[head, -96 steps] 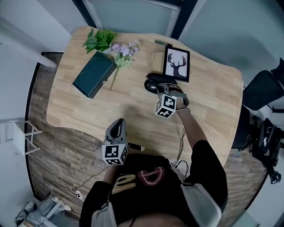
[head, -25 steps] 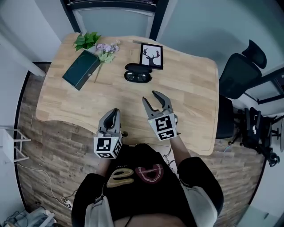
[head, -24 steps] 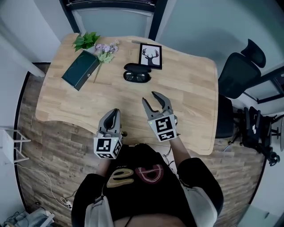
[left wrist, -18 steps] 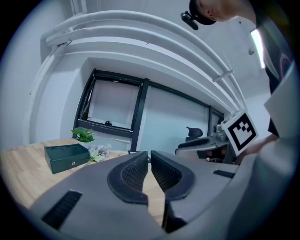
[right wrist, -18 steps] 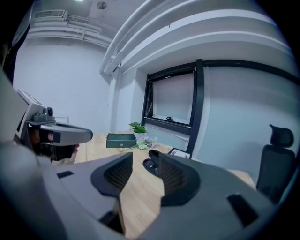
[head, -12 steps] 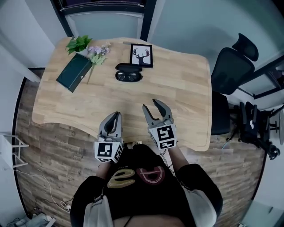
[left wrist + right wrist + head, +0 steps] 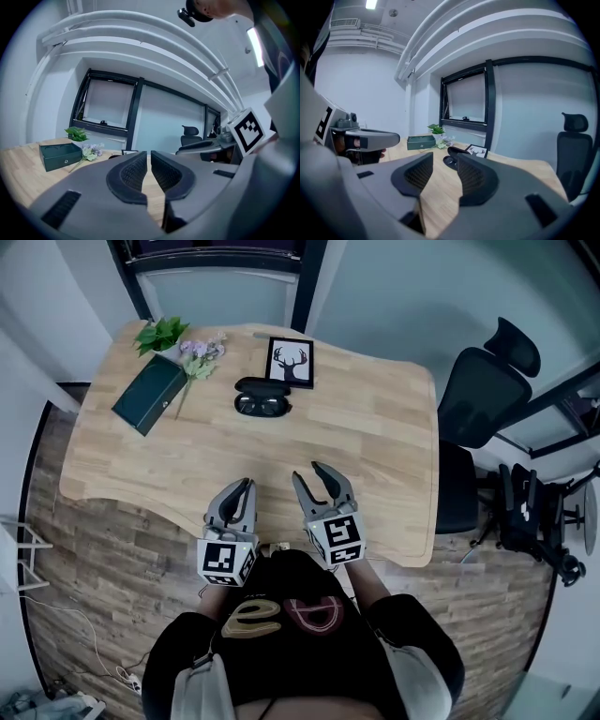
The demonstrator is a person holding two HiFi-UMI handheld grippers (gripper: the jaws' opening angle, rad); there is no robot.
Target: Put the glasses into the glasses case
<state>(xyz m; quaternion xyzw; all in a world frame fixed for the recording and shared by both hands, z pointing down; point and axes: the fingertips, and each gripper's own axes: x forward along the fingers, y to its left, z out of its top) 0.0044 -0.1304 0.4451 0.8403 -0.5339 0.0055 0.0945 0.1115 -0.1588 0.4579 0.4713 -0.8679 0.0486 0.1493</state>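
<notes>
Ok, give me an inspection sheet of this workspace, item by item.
Surface: wooden table, curved near edge.
Job's things: black glasses case open at the far side; dark glasses appear to lie inside.
Clutter: green box, flower sprig, deer picture.
Grippers: left gripper shut, empty; right gripper open, empty; both by the near edge.
Cables: thin white cable on the floor.
Surroundings: office chair, wood-pattern floor.

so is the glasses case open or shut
Open: the case has its lid tipped back in the head view, and the glasses show inside it.
</notes>
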